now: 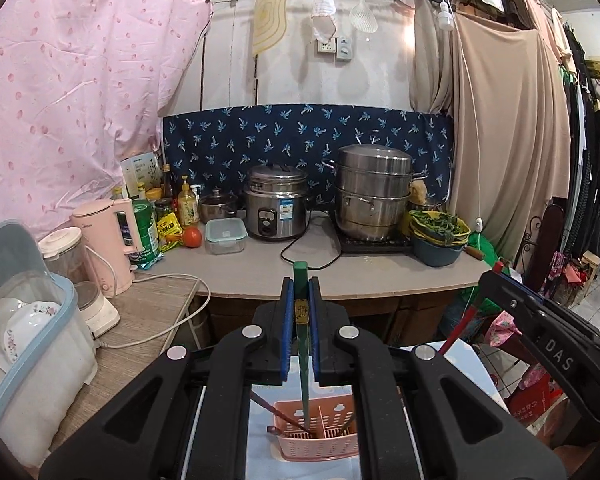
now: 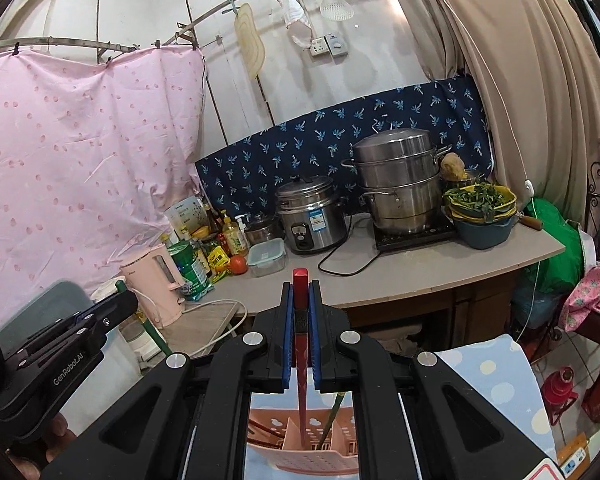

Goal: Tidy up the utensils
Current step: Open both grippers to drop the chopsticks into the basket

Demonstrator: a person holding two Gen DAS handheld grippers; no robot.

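1. The left gripper [image 1: 301, 292] grips a green chopstick [image 1: 302, 344], its tip down in the pink basket [image 1: 320, 446].
2. The right gripper [image 2: 301, 296] clamps a red chopstick [image 2: 301, 368], tip in that basket.
3. Beyond, a counter [image 1: 380, 276] holds a rice cooker [image 1: 276, 206].

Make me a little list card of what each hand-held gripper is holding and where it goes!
left hand-held gripper: shut on green chopstick
right hand-held gripper: shut on red chopstick
green chopstick tip: down inside pink utensil basket
red chopstick tip: down inside the same basket
basket sits on: blue dotted cloth
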